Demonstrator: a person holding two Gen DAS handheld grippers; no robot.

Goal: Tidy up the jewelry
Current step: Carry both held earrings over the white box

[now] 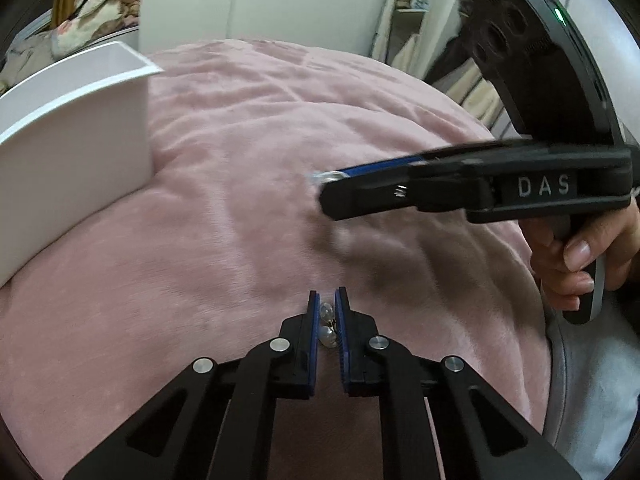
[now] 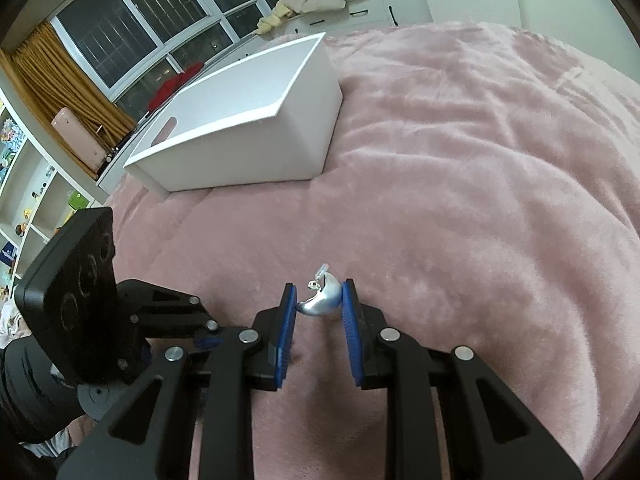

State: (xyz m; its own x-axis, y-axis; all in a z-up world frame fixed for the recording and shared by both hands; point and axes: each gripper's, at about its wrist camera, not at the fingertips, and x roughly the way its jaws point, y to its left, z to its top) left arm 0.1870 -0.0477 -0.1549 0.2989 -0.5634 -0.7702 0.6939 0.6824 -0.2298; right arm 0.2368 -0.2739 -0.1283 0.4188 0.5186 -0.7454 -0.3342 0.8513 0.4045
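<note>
In the left wrist view my left gripper (image 1: 327, 300) is shut on a pearl earring (image 1: 326, 326), two pale beads pinched between its blue pads just above the pink blanket (image 1: 256, 184). My right gripper (image 2: 319, 292) is shut on a silver crescent earring (image 2: 322, 300), whose clear post sticks up past the fingertips. From the left wrist camera that right gripper (image 1: 320, 184) reaches in from the right, held by a hand (image 1: 576, 264), with a glint of silver at its tip. The white open box (image 2: 240, 120) sits on the blanket ahead and to the left of both grippers.
The box's near wall (image 1: 76, 152) rises at the left of the left wrist view. The left gripper's black body (image 2: 80, 300) fills the lower left of the right wrist view. Windows, a curtain and shelves (image 2: 36, 184) lie beyond the bed. Open blanket spreads to the right.
</note>
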